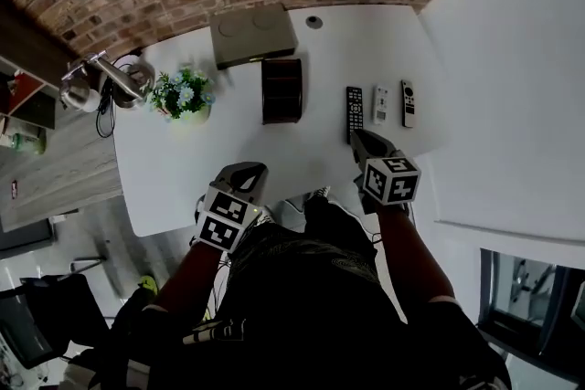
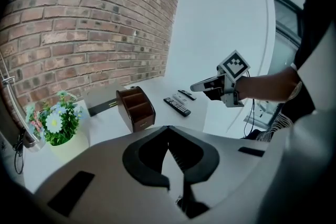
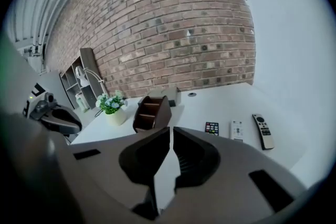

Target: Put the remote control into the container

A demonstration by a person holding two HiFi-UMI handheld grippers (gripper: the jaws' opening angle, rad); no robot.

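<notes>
Three remotes lie flat in a row on the table [image 1: 183, 162], all to the right of the brown wooden container [image 1: 281, 89] in the head view. The black remote control [image 1: 354, 112] is nearest the container, the white remote [image 1: 380, 104] is next, and the pale grey remote [image 1: 408, 102] lies farthest out. None is inside the container, and its compartments look empty as far as they show.

The right gripper [image 1: 363, 138] hangs near the table's near edge, just short of the black remote control, with its jaws pressed together on nothing. The left gripper [image 1: 249, 171] sits on the container's near left side, with its jaws likewise together and empty.

The step in hand looks like the reach, and the right gripper is the better placed. Its jaws should spread before it descends. They should then straddle the black remote control across its narrow width at mid-length, so it does not tip. The remote is thin, so the tips must go low to the table. The outer jaw must also slip into the gap without nudging the white remote.
</notes>
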